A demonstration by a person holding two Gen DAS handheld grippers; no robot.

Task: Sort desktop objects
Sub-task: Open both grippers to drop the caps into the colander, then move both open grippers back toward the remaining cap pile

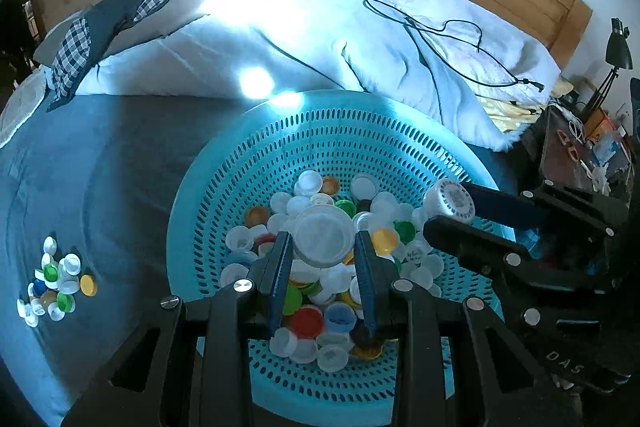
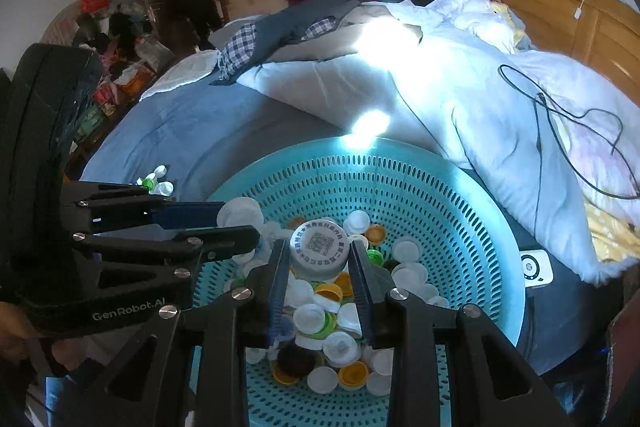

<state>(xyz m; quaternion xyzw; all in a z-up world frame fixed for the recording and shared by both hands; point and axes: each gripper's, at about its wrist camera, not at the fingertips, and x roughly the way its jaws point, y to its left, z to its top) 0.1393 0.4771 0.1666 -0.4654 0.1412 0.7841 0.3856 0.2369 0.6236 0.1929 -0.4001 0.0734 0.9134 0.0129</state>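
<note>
A teal perforated basket (image 1: 280, 147) on the bed holds a heap of bottle caps (image 1: 320, 307) in white, yellow, orange, green, red and blue. My left gripper (image 1: 323, 243) is shut on a large translucent white cap (image 1: 323, 237) and holds it above the heap. My right gripper (image 2: 319, 251) is shut on a white cap with a printed QR code (image 2: 319, 247), also over the basket (image 2: 460, 195). The right gripper also shows in the left wrist view (image 1: 444, 215), holding that cap (image 1: 450, 199) at the basket's right.
A small pile of sorted caps (image 1: 54, 283) lies on the blue sheet left of the basket, partly seen in the right wrist view (image 2: 158, 181). A white duvet (image 1: 320, 35) with a black cable (image 1: 440, 39) lies behind. A nightstand (image 1: 576, 155) stands at right.
</note>
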